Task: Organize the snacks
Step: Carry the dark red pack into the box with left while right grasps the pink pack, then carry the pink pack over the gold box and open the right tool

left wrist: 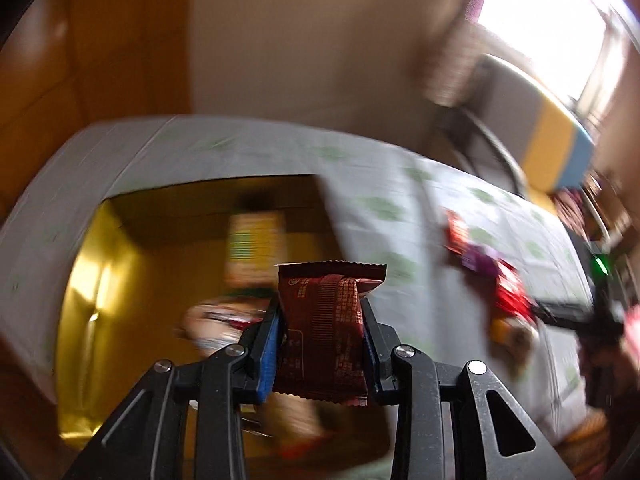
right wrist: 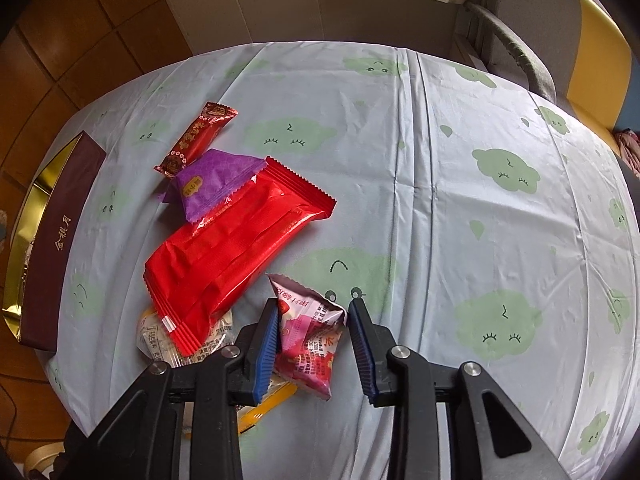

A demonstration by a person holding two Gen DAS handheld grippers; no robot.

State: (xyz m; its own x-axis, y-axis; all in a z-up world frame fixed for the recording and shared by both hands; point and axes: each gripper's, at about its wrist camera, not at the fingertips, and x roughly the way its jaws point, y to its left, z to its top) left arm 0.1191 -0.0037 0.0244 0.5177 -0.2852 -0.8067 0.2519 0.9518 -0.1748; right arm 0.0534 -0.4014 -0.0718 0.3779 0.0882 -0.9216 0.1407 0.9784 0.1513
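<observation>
My left gripper [left wrist: 322,320] is shut on a dark red snack packet [left wrist: 326,328] and holds it upright above the open gold-lined box [left wrist: 100,280], which has several blurred snacks inside. My right gripper [right wrist: 314,320] is open, its jaws on either side of a pink snack packet [right wrist: 310,340] lying on the tablecloth; the left pad touches it, the right pad stands apart. Left of it lie a large red packet [right wrist: 232,256], a purple packet [right wrist: 212,184], a long dark red bar [right wrist: 198,138], a clear-wrapped snack [right wrist: 156,340] and a yellow packet [right wrist: 264,404].
The box shows at the left edge in the right wrist view [right wrist: 60,240], with a maroon outer wall. The round table has a pale blue cloth with green clouds [right wrist: 460,200]. A grey and yellow chair [right wrist: 560,52] stands at the far right.
</observation>
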